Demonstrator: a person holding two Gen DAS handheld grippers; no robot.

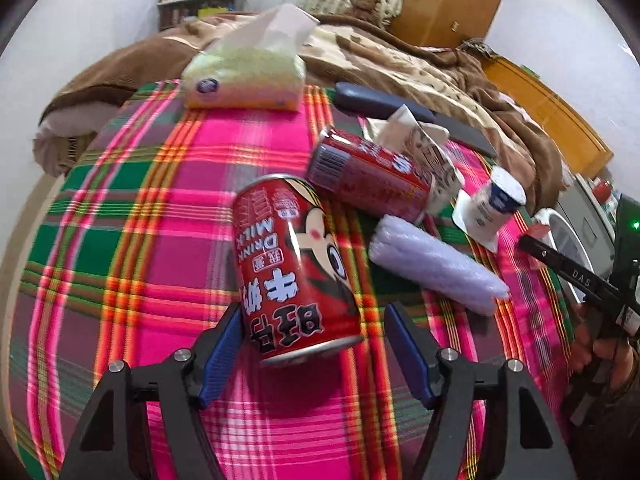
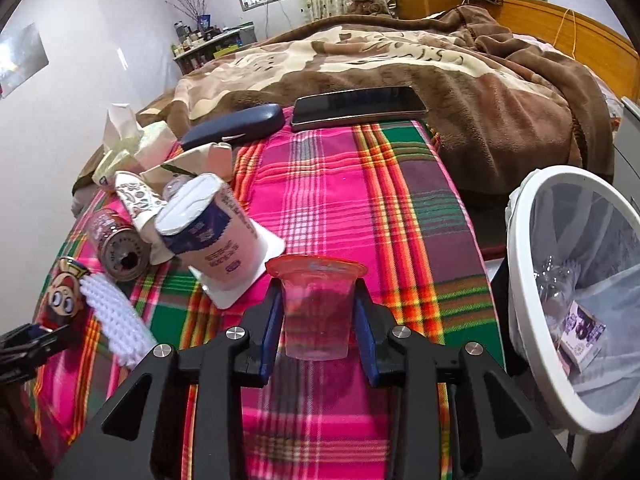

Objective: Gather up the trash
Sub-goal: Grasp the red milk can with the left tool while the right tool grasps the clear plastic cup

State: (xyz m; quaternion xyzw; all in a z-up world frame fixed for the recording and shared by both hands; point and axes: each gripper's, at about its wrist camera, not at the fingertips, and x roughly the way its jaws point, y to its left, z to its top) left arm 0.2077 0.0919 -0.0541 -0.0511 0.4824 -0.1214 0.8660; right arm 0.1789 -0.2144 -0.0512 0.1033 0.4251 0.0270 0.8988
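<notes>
A red milk drink can (image 1: pixel 296 272) lies on its side on the plaid cloth (image 1: pixel 120 220), between the fingers of my left gripper (image 1: pixel 314 312). The left pad touches the can, the right pad stands apart from it, so the gripper is open. My right gripper (image 2: pixel 319 292) is shut on a clear jelly cup (image 2: pixel 316 312) with a red lid, held upright just above the cloth. More trash lies close by: a second red can (image 1: pixel 368 178), an overturned yogurt cup (image 2: pixel 216 236), a crumpled carton (image 1: pixel 424 148) and a white foam roll (image 1: pixel 432 268).
A white bin (image 2: pixel 572 300) with a liner stands off the table's right edge and holds some trash. A tissue pack (image 1: pixel 244 76), a dark glasses case (image 2: pixel 236 124) and a phone (image 2: pixel 360 106) lie at the far edge. A bed with a brown blanket (image 2: pixel 480 80) lies beyond.
</notes>
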